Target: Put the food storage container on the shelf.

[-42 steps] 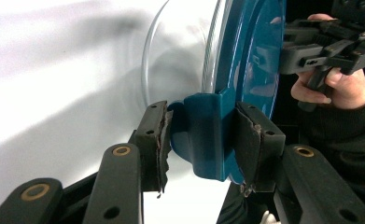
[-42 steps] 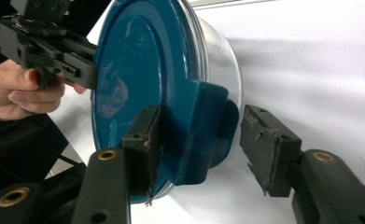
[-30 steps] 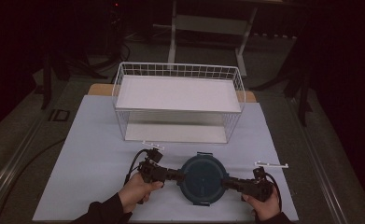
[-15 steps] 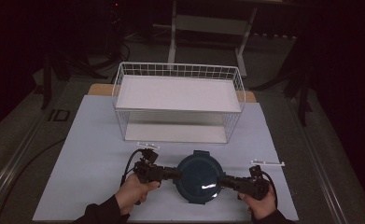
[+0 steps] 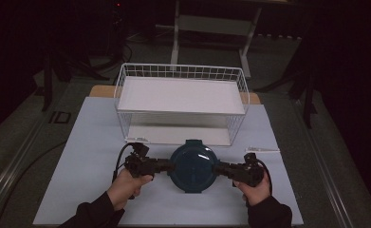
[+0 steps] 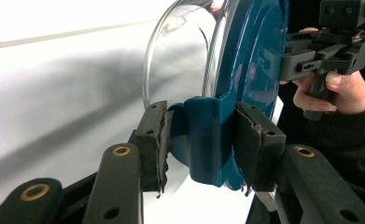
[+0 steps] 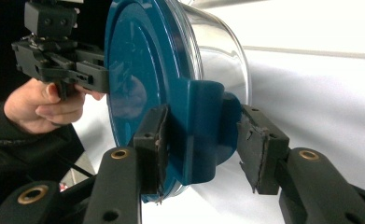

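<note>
We are seeing a round clear container with a dark teal lid [image 5: 192,165] sitting on the white surface [image 5: 88,142], just in front of a white wire basket [image 5: 181,102] that is standing farther back with a white panel lying across its top. The left gripper [image 5: 166,166] is coming in from the container's left, and the left hand [image 5: 126,186] is wrapping its grip. In the left gripper view the two black jaws are pressing on either side of a teal latch tab [image 6: 207,140] at the lid's rim, both pads touching it, so we are recording the left jaws as clamped on the tab. The right gripper [image 5: 219,168] is coming in from the opposite side, held by the right hand [image 5: 254,190]. In the right gripper view the near pad is lying against the second latch tab [image 7: 203,130], while the far pad is standing slightly off it with a visible gap; we are noting these jaws as around the tab but not fully closed. The clear bowl wall [image 6: 180,60] is showing beneath the lid in both gripper views. A thin pale strip [image 5: 262,150] is lying on the surface to the right of the container, near the basket's front corner. A cable [image 5: 119,159] is looping off the left gripper.
</note>
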### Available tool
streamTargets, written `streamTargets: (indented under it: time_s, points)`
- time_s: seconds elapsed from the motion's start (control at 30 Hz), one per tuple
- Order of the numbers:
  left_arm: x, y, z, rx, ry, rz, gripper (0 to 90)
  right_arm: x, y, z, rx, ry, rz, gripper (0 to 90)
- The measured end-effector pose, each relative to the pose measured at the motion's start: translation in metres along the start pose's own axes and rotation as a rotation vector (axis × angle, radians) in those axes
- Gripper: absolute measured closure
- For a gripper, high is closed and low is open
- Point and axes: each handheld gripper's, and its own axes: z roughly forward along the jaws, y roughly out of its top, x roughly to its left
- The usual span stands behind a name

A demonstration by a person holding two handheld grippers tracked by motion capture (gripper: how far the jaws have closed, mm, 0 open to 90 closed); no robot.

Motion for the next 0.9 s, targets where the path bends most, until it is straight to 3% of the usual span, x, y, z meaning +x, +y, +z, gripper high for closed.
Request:
streamTargets:
  time_s: [0.1,0.37,0.9]
  points:
    - [0.004,0.004,-0.004,-0.016,0.014,0.007,57.3,-0.002,0.007,0.007,-0.007,0.009,-0.025,55.1]
    - [0.02,0.012,-0.008,-0.041,0.035,0.005,57.2,-0.011,0.022,0.025,-0.011,0.019,-0.035,55.1]
    - [0.056,0.032,0.003,-0.085,0.064,-0.003,57.0,-0.038,0.052,0.053,-0.025,0.003,-0.05,55.0]
